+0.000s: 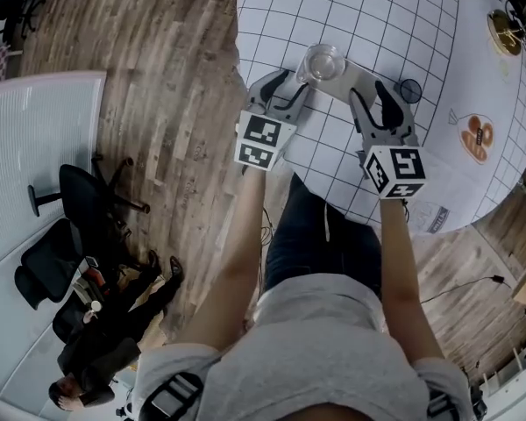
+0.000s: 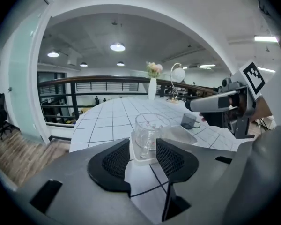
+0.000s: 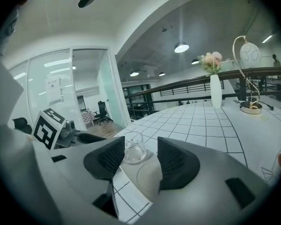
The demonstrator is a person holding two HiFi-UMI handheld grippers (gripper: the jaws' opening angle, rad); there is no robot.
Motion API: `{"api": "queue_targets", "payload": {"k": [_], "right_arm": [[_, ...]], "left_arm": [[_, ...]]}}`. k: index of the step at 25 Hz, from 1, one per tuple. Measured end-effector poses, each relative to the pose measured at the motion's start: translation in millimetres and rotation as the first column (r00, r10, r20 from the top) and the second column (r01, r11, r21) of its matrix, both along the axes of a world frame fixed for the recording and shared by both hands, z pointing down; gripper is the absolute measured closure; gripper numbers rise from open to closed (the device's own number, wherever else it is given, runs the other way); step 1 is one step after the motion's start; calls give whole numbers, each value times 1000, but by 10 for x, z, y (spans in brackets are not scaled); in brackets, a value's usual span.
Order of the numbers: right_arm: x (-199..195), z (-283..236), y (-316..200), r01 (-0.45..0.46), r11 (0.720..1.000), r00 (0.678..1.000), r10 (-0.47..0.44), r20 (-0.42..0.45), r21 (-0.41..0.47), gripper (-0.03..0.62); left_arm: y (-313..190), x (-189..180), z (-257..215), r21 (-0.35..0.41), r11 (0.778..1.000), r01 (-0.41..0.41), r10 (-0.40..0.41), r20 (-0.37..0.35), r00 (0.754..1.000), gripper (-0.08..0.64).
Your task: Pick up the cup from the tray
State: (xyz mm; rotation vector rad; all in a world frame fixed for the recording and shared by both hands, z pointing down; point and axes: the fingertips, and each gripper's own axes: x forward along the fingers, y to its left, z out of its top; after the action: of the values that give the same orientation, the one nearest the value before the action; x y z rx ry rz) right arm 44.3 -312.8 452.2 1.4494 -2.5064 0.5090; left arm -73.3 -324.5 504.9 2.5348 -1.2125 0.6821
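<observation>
1. A clear glass cup stood upright on the left end of a pale tray, which lay on a round white desk ruled with a dark grid.
2. The left tongs lay at the near left of the cup. Their jaws were spread apart, and in the left gripper view the cup and the near corner of the tray showed in the gap just past the tips. The pads pressed on nothing.
3. The right tongs lay at the right end of the tray with their jaws also apart, gripping nothing. In the right gripper view a bare stretch of tray with a faint ring on it showed between them, and the cup stood farther off, past the tip of the left jaw.
4. A small dark cup stood on the desk just right of the right tongs, apart from the tray.
5. At the far side of the desk stood a white vase of flowers and, right of it, a curved lamp.
</observation>
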Motion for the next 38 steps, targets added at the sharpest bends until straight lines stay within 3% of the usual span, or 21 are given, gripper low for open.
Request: {"api": "queue_targets", "payload": {"k": [9,13,18,29,38], "right_arm": [[-223,170,-140,76,995,997,-76,-5,-61,382],[-319,235,-193,122,990,991,-125,-45,-68,347],[-482,266,-291,162,985,984,-166,-70,-61,316],[-817,519,-435,281,950,934,-304,-189,-140,273],[-812,517,-443,281,948,939,-303,-161,-148,273]], "left_arm": [[-65,131,217,-35,991,-130,131,42,990,388],[-93,120,246,-21,990,-139,140,63,988,483],[-57,117,272,-36,986,-163,166,77,983,492],[-46,134,266,-36,977,-211,213,100,972,497],[-34,139,253,-32,975,-222,224,113,968,500]]}}
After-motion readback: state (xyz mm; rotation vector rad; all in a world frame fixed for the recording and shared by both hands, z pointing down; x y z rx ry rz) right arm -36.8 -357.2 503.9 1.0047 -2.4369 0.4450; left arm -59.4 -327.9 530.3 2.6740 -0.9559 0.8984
